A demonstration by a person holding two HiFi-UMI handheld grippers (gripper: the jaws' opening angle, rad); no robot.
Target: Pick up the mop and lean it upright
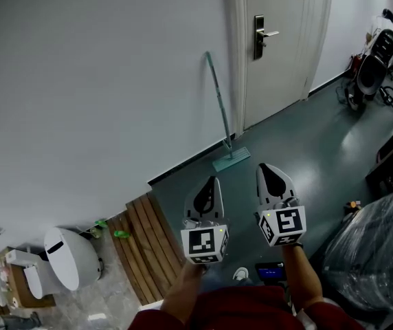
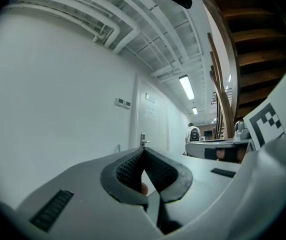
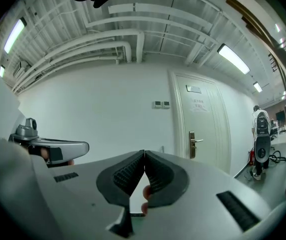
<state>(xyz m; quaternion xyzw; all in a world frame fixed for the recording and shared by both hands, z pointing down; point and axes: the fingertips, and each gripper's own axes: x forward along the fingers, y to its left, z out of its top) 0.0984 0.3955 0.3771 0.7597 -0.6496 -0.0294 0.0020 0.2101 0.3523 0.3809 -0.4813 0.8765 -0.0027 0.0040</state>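
Observation:
A mop point(image 1: 222, 115) with a teal handle leans upright against the white wall just left of the door frame. Its flat teal head point(image 1: 231, 159) rests on the dark floor. My left gripper point(image 1: 211, 183) and right gripper point(image 1: 265, 170) hover side by side a little in front of the mop head, apart from it. Both point toward the wall. In the left gripper view the left gripper point(image 2: 144, 153) has its pads met at the tips with nothing between them. The right gripper point(image 3: 144, 156) is likewise shut and empty. The mop handle top point(image 3: 162, 148) peeks just above the right jaws.
A white door point(image 1: 279, 40) with a metal handle stands right of the mop. A wooden slat platform point(image 1: 147, 246) lies at my left, with a white round bin point(image 1: 73, 256) beyond it. A plastic-wrapped bundle point(image 1: 375, 253) sits at right. A person with a stroller point(image 1: 375, 60) is far down the corridor.

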